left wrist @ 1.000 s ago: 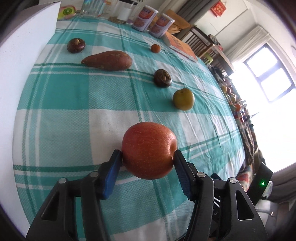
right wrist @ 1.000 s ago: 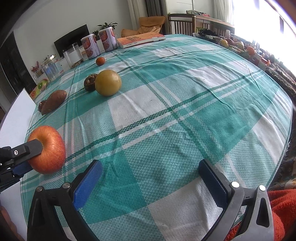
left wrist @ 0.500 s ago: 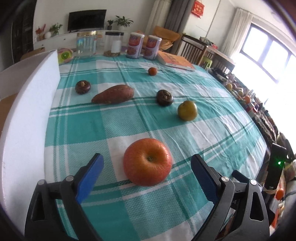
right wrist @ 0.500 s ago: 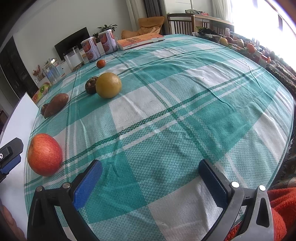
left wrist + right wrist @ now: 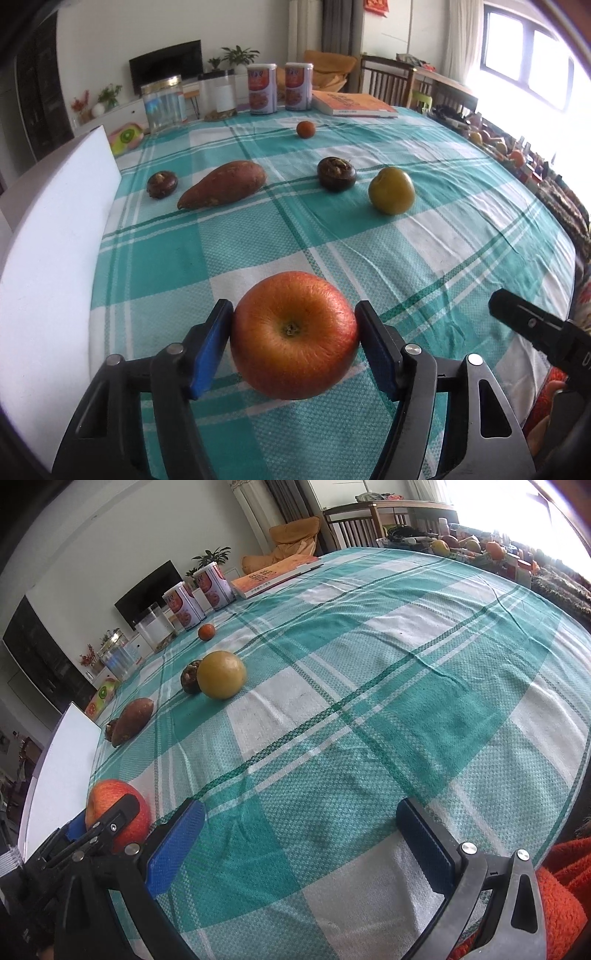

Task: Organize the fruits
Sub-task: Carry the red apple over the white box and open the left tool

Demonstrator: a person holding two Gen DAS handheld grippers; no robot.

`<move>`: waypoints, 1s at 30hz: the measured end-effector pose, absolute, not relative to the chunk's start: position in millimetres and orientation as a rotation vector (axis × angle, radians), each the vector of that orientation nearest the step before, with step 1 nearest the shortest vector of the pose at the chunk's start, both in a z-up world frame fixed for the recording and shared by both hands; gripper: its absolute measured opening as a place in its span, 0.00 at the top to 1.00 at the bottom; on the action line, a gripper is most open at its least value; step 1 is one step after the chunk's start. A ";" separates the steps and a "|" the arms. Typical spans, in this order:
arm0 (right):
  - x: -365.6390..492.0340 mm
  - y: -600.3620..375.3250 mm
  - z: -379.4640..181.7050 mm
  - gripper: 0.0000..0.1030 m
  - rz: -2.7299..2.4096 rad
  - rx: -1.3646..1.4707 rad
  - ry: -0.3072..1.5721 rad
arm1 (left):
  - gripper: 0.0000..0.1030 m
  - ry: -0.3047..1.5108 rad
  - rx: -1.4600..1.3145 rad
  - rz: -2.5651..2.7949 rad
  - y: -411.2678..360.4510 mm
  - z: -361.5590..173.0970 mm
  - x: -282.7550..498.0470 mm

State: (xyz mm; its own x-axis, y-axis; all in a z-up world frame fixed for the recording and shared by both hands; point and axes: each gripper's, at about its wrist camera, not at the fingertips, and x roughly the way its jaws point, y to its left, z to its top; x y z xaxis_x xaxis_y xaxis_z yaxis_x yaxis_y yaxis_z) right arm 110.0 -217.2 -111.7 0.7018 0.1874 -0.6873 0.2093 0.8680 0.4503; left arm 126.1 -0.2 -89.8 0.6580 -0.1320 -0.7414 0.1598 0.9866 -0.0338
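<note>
A red apple (image 5: 295,336) sits on the teal checked tablecloth (image 5: 424,258) between the blue pads of my left gripper (image 5: 292,308). Its jaws are closing and both pads touch the apple's sides. The right wrist view shows the same apple (image 5: 107,797) at the lower left behind the left gripper's black finger (image 5: 114,819). My right gripper (image 5: 299,808) stands open over bare cloth with nothing between its fingers. Further back lie a yellow-green round fruit (image 5: 391,190), a sweet potato (image 5: 225,182), two dark brown fruits (image 5: 336,172) (image 5: 161,183) and a small orange fruit (image 5: 305,129).
A white foam board (image 5: 55,240) stands along the table's left edge. At the far edge are two printed cans (image 5: 262,92), two clear jars (image 5: 164,103) and an orange book (image 5: 354,105). Chairs and a cluttered side table lie beyond on the right.
The left gripper let go of the apple and opened wide, then rolled and closed around it again. The right gripper shifted slightly nearer the apple and stayed open.
</note>
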 end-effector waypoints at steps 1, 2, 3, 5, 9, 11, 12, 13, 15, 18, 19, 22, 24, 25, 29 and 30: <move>103.9 -223.3 -105.5 0.00 0.010 0.572 0.746 | 0.32 0.840 0.021 -0.167 2.8 -88.9 120.6; 100.9 -226.8 -97.3 0.00 0.030 0.579 0.695 | 0.32 0.848 0.009 -0.169 5.7 -88.8 115.1; 103.4 -226.6 -88.4 0.00 0.065 0.558 0.663 | 0.32 0.856 0.000 -0.171 8.4 -89.1 109.8; 124.5 -215.6 -70.0 0.00 0.179 0.428 0.645 | 0.32 0.857 -0.017 -0.177 13.2 -88.9 99.5; 200.7 -190.7 -40.0 0.00 0.325 0.205 0.738 | 0.32 0.866 -0.055 -0.187 20.2 -88.4 90.8; 247.9 -173.0 -36.3 0.02 0.359 0.112 0.839 | 0.32 0.866 -0.069 -0.193 22.9 -88.9 90.8; 272.9 -162.8 -39.5 0.08 0.381 0.077 0.903 | 0.32 0.867 -0.078 -0.196 24.0 -89.1 91.2; 296.2 -153.2 -44.9 0.19 0.403 0.057 0.973 | 0.32 0.869 -0.086 -0.199 24.9 -89.2 91.8; 331.4 -135.9 -58.3 0.29 0.401 0.025 1.074 | 0.32 0.878 -0.098 -0.193 27.9 -89.0 91.8; 365.7 -119.2 -79.6 0.32 0.401 0.028 1.187 | 0.33 0.882 -0.108 -0.194 32.2 -89.7 90.4; 371.8 -112.1 -85.8 0.35 0.395 0.001 1.216 | 0.33 0.881 -0.110 -0.193 33.4 -89.8 89.7; 379.9 -97.9 -105.6 0.54 0.364 -0.076 1.306 | 0.33 0.874 -0.116 -0.198 35.3 -90.8 88.5; 378.8 -96.8 -106.3 0.55 0.351 -0.081 1.293 | 0.33 0.871 -0.118 -0.196 34.9 -90.6 88.7; 376.3 -97.8 -104.2 0.55 0.359 -0.066 1.284 | 0.33 0.872 -0.120 -0.195 34.8 -90.2 88.8; 352.8 -111.8 -73.2 0.55 0.373 0.016 1.172 | 0.33 0.875 -0.182 -0.227 40.7 -77.8 83.1; 343.4 -114.5 -62.9 0.55 0.384 0.035 1.145 | 0.33 0.868 -0.199 -0.239 41.9 -70.5 78.9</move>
State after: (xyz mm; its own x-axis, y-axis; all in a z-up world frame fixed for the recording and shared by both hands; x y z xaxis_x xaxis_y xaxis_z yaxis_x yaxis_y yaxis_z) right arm 343.4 -114.5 -62.9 0.3550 0.3144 -0.8804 -0.2795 0.9344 0.2210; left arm 78.9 41.9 -70.5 0.6223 -0.2871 -0.7283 0.1262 0.9549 -0.2686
